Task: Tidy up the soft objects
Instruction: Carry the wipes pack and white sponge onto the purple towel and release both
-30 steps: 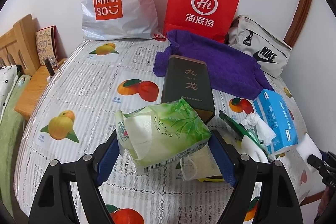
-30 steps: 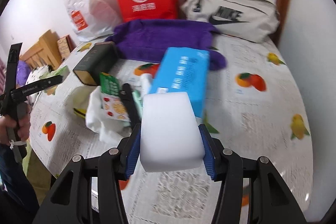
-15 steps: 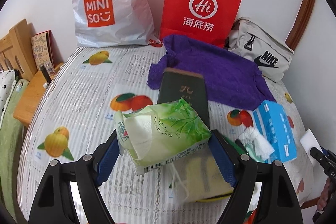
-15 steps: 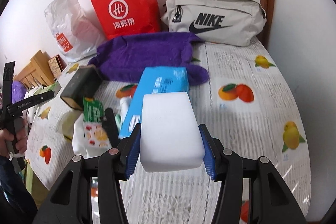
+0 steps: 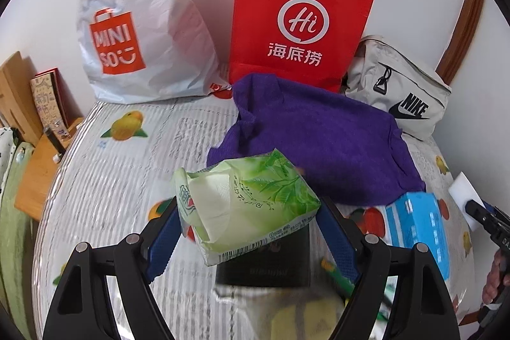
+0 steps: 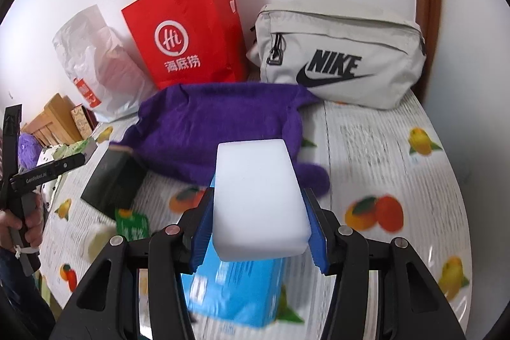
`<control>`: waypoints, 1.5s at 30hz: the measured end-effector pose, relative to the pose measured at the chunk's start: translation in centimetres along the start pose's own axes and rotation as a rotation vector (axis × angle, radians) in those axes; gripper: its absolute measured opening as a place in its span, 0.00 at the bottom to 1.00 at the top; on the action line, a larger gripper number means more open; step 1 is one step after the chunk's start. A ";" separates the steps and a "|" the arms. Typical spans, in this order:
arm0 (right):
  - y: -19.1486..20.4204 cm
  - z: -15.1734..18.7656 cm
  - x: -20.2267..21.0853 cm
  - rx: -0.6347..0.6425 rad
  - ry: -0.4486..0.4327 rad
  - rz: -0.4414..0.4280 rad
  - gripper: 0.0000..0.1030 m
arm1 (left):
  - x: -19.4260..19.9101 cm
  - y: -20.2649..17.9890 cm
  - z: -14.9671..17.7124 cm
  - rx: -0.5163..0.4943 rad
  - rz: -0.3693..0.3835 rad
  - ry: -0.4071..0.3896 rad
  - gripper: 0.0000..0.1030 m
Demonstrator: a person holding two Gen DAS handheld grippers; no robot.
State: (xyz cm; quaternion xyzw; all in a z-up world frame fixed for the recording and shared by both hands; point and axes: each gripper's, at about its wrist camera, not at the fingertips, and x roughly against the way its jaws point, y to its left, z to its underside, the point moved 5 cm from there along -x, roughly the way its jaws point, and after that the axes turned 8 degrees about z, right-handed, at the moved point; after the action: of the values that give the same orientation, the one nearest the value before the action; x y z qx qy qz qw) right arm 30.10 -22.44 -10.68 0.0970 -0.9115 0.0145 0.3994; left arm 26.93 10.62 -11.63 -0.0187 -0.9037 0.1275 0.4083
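My left gripper [image 5: 248, 231] is shut on a green tissue pack [image 5: 248, 206] and holds it above the table, over a dark box [image 5: 264, 260]. My right gripper [image 6: 259, 225] is shut on a white sponge block [image 6: 258, 199], held above a blue tissue box [image 6: 236, 292]. A purple towel [image 5: 322, 142] lies spread at the back of the table; it also shows in the right wrist view [image 6: 216, 123]. The sponge and right gripper show at the right edge of the left wrist view [image 5: 462, 196].
A white Miniso bag [image 5: 140, 21], a red paper bag [image 5: 299, 18] and a grey Nike pouch [image 6: 341, 59] stand against the wall. The fruit-print tablecloth [image 6: 398, 148] covers the table. A green snack packet [image 6: 132, 222] lies by the dark box [image 6: 111, 180]. A wooden bedside shelf [image 5: 38, 161] is at the left.
Both grippers have moved forward toward the wall with their loads. The bags and purple towel now look closer, and the dark box and blue tissue box have slid under the grippers.
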 end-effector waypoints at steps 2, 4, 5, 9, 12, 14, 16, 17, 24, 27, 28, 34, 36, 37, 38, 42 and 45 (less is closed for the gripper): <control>0.0 -1.0 -0.8 0.003 -0.005 0.000 0.50 | -0.7 -0.1 -0.8 0.000 0.000 0.006 0.79; 0.1 -2.2 -1.9 0.003 -0.003 0.002 0.50 | -1.3 -0.2 -1.6 -0.001 0.003 0.007 0.79; 0.1 -2.7 -2.4 0.002 -0.002 0.002 0.50 | -1.7 -0.4 -2.1 -0.003 0.008 0.010 0.79; 0.5 -4.5 -4.8 0.010 0.009 -0.005 0.50 | -3.5 -1.0 -3.9 -0.018 0.018 0.020 0.79; 0.7 -5.5 -6.6 0.018 0.018 -0.005 0.50 | -5.2 -1.2 -5.1 -0.015 0.013 0.036 0.79; 0.8 -6.2 -7.8 0.013 0.025 -0.009 0.50 | -6.1 -1.6 -5.8 -0.021 0.030 0.042 0.79; 1.0 -6.8 -9.0 0.014 0.033 -0.009 0.50 | -7.2 -2.0 -6.5 -0.027 0.037 0.058 0.79; 1.1 -7.1 -9.6 0.018 0.035 -0.006 0.50 | -7.8 -2.1 -6.9 -0.029 0.038 0.068 0.79; 1.4 -8.9 -13.3 0.047 0.070 0.016 0.50 | -11.8 -2.7 -9.1 -0.026 0.050 0.132 0.79; 1.4 -9.2 -14.9 0.056 0.095 0.028 0.50 | -13.2 -2.8 -10.0 -0.030 0.045 0.145 0.79; 1.3 -9.3 -15.5 0.058 0.102 0.030 0.50 | -13.6 -2.9 -10.3 -0.030 0.046 0.147 0.79; 1.4 -9.8 -17.3 0.097 0.123 0.072 0.50 | -16.4 -3.2 -11.4 -0.043 0.038 0.180 0.79; 1.5 -9.8 -17.7 0.102 0.133 0.062 0.50 | -17.2 -3.4 -11.4 -0.047 0.037 0.191 0.79; 1.7 -9.8 -17.8 0.101 0.135 0.057 0.50 | -17.6 -3.4 -11.4 -0.045 0.035 0.198 0.79; 1.8 -9.8 -18.0 0.101 0.141 0.052 0.50 | -17.9 -3.5 -11.4 -0.043 0.036 0.201 0.79; 2.1 -9.8 -18.8 0.106 0.156 0.032 0.51 | -18.7 -3.7 -11.4 -0.045 0.042 0.207 0.79; 1.9 -9.8 -19.6 0.087 0.170 0.025 0.51 | -19.1 -3.2 -11.3 -0.034 0.045 0.217 0.79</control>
State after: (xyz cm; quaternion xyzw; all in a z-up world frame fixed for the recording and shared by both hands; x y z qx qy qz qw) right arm 49.84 -16.29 -18.27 0.1015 -0.8738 0.0672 0.4708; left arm 48.27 7.33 -17.66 -0.0594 -0.8556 0.1184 0.5005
